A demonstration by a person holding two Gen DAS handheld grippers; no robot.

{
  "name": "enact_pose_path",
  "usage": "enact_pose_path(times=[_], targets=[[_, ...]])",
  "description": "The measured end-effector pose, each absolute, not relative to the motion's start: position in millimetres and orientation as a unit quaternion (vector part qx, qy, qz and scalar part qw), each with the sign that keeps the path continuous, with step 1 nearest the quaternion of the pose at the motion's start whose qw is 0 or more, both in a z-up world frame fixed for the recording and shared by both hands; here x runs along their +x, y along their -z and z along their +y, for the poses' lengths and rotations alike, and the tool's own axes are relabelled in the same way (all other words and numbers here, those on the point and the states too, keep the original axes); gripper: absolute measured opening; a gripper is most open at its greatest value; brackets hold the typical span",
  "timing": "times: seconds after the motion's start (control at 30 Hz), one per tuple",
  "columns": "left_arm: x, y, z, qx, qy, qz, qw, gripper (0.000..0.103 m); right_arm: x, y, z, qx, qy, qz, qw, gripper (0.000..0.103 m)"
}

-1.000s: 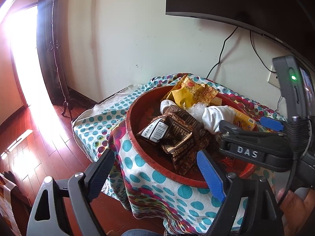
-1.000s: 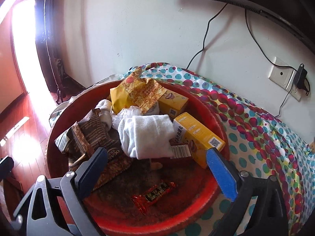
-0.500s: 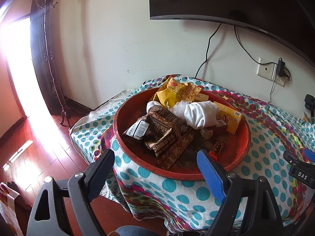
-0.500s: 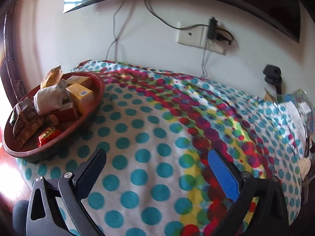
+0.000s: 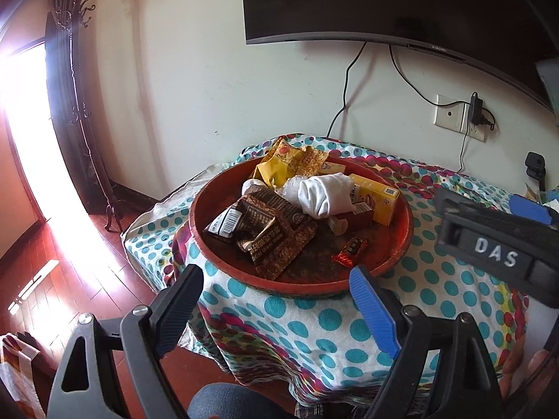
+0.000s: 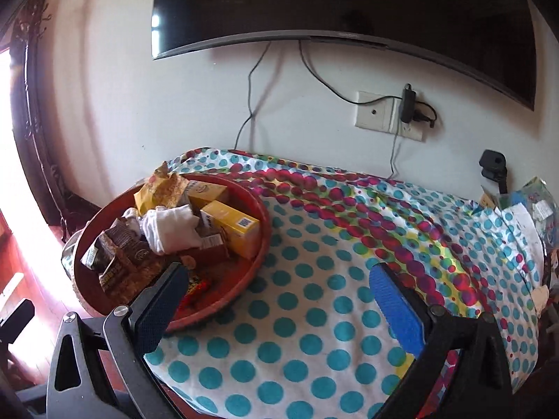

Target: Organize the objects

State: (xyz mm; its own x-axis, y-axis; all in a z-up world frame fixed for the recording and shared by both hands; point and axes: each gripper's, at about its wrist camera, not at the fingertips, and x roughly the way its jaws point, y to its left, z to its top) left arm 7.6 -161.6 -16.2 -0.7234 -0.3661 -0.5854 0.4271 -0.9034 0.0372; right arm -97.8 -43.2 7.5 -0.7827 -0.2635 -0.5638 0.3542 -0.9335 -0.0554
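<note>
A round red tray (image 5: 209,244) is seen in the middle of the left wrist view, resting on a table covered by a dotted cloth (image 5: 314,321) with teal and magenta spots. The tray is filled toward its upper half: a crumpled brown wrapper (image 5: 269,234) with a barcode lies at its left, a rolled white cloth (image 5: 325,195) sits at its centre, a yellow snack bag (image 5: 290,164) stands behind that, and a yellow box (image 5: 375,199) lies to the right of the white cloth. A small red candy bar (image 5: 349,251) lies alone on the bare tray floor at lower right, apart from the pile.

The left gripper (image 5: 276,303) is held at the bottom of the frame, before the near rim of the tray, its fingers spread wide with nothing between them — only cloth and tray edge are seen through the gap. At the right edge of the same view the side of the right gripper (image 5: 499,244) is seen.

In the right wrist view the tray (image 6: 258,244) is placed at the left of the frame, and the right gripper (image 6: 276,300) is held over the dotted cloth (image 6: 314,296) just right of it. Its fingers are likewise spread wide and nothing is held; the black finger (image 6: 157,307) overlaps the near rim of the tray in the picture, though contact cannot be told. A dark screen (image 6: 349,3) is mounted on the wall above.
</note>
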Motion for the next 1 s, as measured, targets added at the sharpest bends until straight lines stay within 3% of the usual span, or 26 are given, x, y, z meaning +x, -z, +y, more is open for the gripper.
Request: enact_pose_path(times=[1.0], targets=[[9,19,-177,0.318,0.914,0.081,0.241,0.088,-86,10,-80,0.283,0.935,0.11,0.186,0.103]])
